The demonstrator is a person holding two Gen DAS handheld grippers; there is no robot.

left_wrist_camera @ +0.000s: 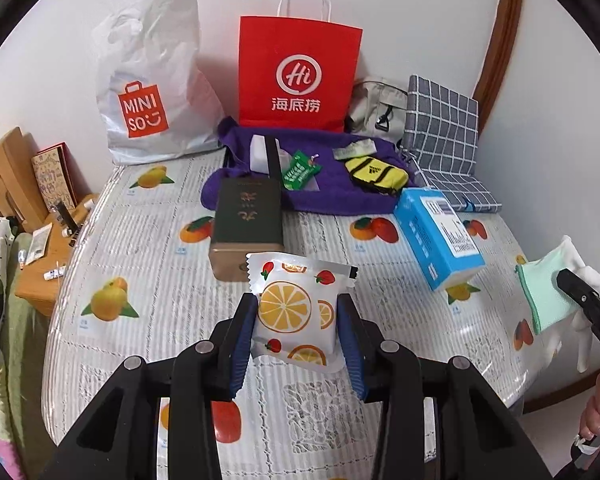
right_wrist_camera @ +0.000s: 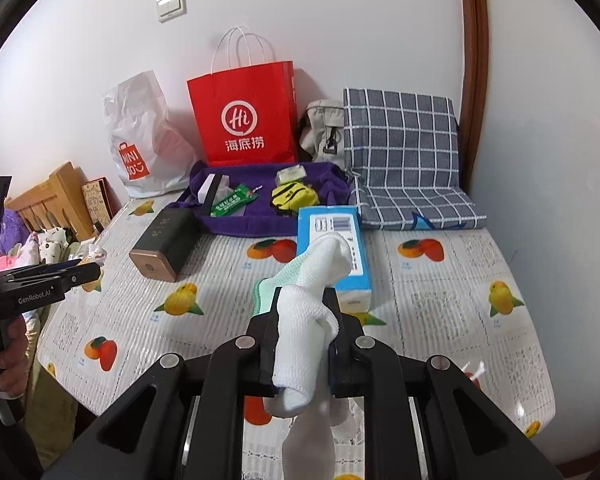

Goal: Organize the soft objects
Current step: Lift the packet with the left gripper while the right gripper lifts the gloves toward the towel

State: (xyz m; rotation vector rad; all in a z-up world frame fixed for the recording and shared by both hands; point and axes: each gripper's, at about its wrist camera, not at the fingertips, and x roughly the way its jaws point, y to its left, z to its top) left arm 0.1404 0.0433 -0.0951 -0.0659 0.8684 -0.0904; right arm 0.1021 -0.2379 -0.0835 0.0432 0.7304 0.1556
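Fruit-print pouch (left_wrist_camera: 294, 312) pinched in left hand-held gripper (left_wrist_camera: 296, 316), white sock (right_wrist_camera: 306, 312) clamped in right (right_wrist_camera: 303, 300) — toe hidden

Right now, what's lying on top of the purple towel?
On the purple towel lie a green packet, a small yellow pouch, a pale wrapped packet and a white-and-black box. Whatever's under them is hidden.

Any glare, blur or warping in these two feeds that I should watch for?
Left wrist view: sharp, strong fisheye bending at the door frame, soft sheen on the tablecloth near its right edge. Right wrist view: evenly lit, white glove in the jaws looks bright, its lower end blurred; dark corners in both.
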